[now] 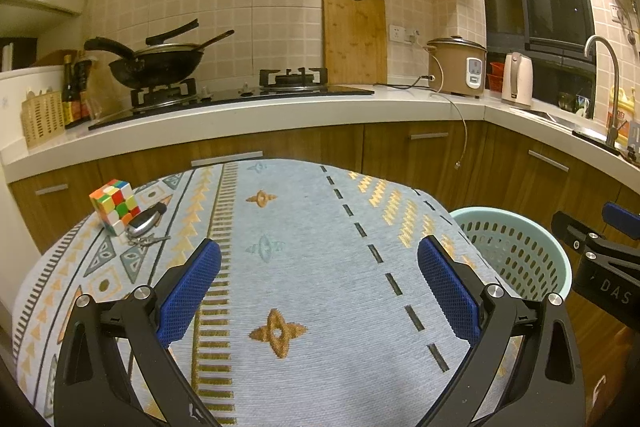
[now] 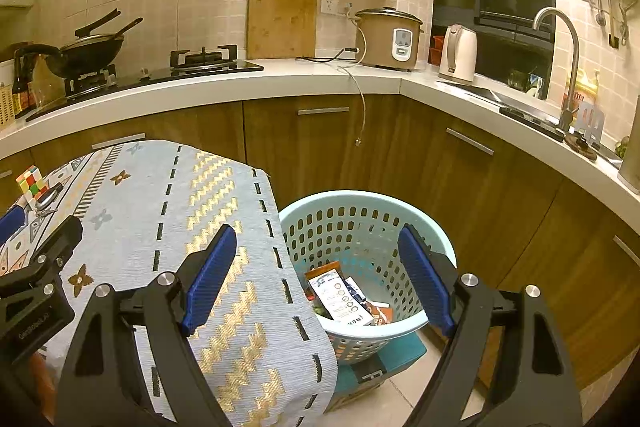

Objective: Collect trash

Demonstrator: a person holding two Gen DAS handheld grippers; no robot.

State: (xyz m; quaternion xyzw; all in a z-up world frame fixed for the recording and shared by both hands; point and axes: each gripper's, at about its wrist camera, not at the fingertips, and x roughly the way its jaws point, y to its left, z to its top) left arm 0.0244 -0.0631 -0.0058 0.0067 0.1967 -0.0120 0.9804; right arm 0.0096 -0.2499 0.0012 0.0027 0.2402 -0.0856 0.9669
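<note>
A pale green perforated basket (image 2: pixel 436 247) stands on the floor right of the table and holds several wrappers (image 2: pixel 344 297). It also shows in the left wrist view (image 1: pixel 560 259). My right gripper (image 2: pixel 316 275) is open and empty, above the table's right edge and the basket's rim. My left gripper (image 1: pixel 320 283) is open and empty, over the middle of the patterned tablecloth (image 1: pixel 304 235). The right gripper's body shows at the right edge of the left wrist view (image 1: pixel 600 267).
A Rubik's cube (image 1: pixel 114 205) and a car key (image 1: pixel 144 223) lie at the table's far left. Behind runs a kitchen counter (image 1: pixel 280 111) with a wok (image 1: pixel 156 67), cutting board (image 1: pixel 354 37), rice cooker (image 1: pixel 458 67), kettle (image 1: pixel 518 79) and tap (image 1: pixel 608 83).
</note>
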